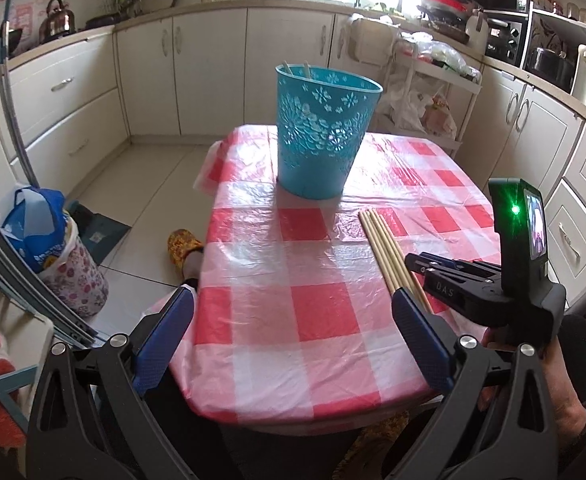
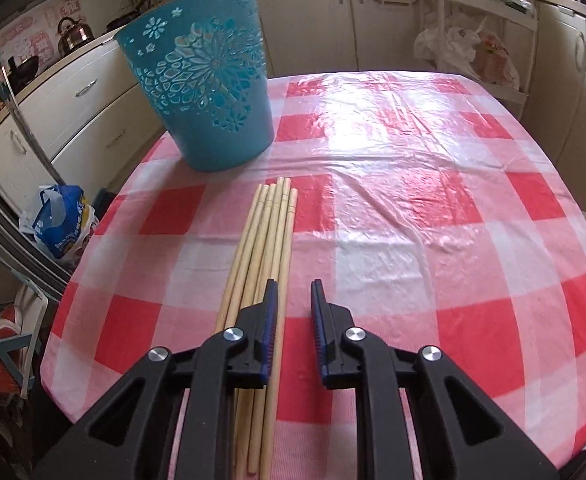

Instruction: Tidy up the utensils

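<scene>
Right claw [image 2: 293, 296] hangs part-open over the pale wooden chopsticks [image 2: 267, 232], gripping nothing; left claw [image 1: 293, 320] gapes wide. I'd straddle just one stick, then pinch and drop it in the teal perforated plastic basket [image 2: 201, 92].

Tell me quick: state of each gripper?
Left gripper: open, empty.
Right gripper: open, holding nothing, over the chopsticks.

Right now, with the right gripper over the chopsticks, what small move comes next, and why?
Probably shift the right gripper slightly left and lower it: its open fingers sit just right of the loose chopsticks, none between them. Two sticks already stand in the blue basket.
</scene>
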The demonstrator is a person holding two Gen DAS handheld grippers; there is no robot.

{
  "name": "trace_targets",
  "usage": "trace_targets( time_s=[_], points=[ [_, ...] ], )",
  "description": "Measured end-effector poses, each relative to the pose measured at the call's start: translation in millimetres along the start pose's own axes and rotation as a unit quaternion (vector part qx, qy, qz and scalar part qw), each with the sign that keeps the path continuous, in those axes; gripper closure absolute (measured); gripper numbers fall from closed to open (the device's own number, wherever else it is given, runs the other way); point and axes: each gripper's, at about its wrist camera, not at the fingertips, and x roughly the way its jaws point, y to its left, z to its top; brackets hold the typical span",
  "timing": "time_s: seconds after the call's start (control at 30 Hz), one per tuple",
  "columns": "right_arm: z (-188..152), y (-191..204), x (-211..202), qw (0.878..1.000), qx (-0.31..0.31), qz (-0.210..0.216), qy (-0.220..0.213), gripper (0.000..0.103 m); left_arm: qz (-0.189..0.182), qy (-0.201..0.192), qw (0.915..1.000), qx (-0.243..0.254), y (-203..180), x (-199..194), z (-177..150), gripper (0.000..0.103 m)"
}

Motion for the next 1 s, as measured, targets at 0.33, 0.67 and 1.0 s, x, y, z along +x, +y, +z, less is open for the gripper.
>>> trace_targets(
  time_s=[0.33,0.67,1.0],
  points=[
    [2,-17,-2,0.999,-0.011,-0.032,0.004,0.098,-0.009,0.049,0.9987,0.002,-28,79,17,0.008],
    [1,-35,-5,1.0,0.028,0.001,0.0,0.097,0.02,0.079,0.9963,0.028,-52,139,34,0.011],
    [2,-36,-4,1.0,0.022,0.004,-0.005,0.097,0.04,0.107,0.9922,0.052,-61,169,37,0.021]
  ],
)
